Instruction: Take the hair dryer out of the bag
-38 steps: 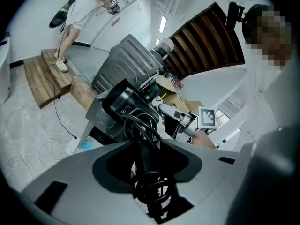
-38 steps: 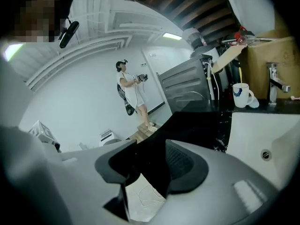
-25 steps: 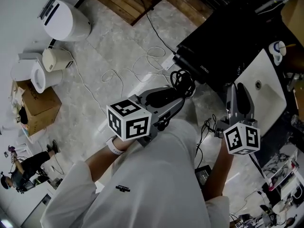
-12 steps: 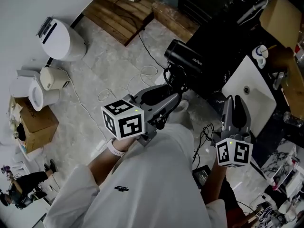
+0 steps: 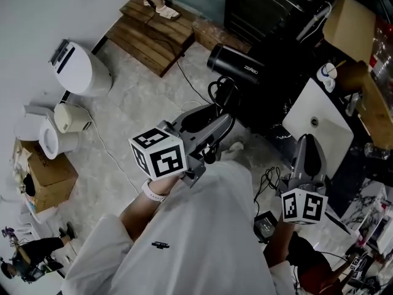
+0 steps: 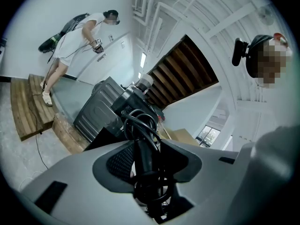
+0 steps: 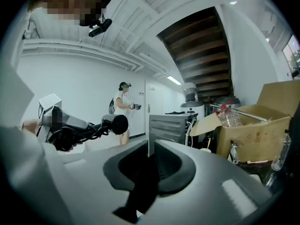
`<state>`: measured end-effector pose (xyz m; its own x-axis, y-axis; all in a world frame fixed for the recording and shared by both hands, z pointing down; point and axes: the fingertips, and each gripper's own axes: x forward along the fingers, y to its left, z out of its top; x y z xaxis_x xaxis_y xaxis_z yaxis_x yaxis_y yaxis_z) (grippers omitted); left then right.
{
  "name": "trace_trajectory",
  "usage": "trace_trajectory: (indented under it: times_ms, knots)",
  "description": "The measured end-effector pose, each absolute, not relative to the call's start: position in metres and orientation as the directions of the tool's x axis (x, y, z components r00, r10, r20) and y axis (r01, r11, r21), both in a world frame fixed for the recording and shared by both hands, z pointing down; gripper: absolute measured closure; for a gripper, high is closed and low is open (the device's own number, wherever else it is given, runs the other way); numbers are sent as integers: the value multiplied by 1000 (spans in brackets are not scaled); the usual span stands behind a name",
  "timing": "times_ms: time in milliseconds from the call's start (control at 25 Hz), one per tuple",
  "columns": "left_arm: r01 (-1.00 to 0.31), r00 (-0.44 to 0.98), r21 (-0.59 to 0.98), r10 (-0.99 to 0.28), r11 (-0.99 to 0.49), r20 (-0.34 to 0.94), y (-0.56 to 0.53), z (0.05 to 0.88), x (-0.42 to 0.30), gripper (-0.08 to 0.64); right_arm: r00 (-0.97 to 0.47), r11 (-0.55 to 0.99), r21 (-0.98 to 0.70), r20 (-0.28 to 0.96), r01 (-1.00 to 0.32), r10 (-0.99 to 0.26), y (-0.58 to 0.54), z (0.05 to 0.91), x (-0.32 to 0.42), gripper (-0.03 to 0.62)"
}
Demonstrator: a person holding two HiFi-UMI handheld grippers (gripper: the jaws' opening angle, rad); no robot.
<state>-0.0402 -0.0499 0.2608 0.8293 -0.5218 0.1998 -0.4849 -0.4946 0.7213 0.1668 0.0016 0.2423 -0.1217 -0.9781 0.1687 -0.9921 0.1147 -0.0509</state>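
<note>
One hair dryer (image 5: 236, 63) is pinched by the left hand-held gripper (image 5: 226, 117); the right hand-held gripper (image 5: 307, 141), jaws closing, is empty. A bystander (image 6: 75, 36) is shown whole only in the gripper views.

We see pale marble floor (image 5: 132, 106) across the middle left, a wooden platform (image 5: 153, 32) at top centre, white wall (image 5: 34, 17) in the upper left, a cardboard box (image 5: 52, 180) at the left edge.
</note>
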Motion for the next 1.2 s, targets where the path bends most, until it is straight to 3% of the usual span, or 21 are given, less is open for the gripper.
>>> trace_trajectory:
  times_ms: [320, 520, 1200]
  knots:
    - [-445, 846, 729, -512, -520, 151, -56, 242, -30, 382, -103, 98, -42, 122, -994, -987, 7, 228, 172, 555]
    - [-398, 857, 766, -502, -504, 116, -55, 236, -25, 382, -91, 69, -129, 168, -989, -982, 6, 241, 172, 563]
    - [-418, 867, 778, -463, -468, 187, -37, 258, -14, 382, -158, 144, -93, 168, -985, -973, -4, 237, 160, 563]
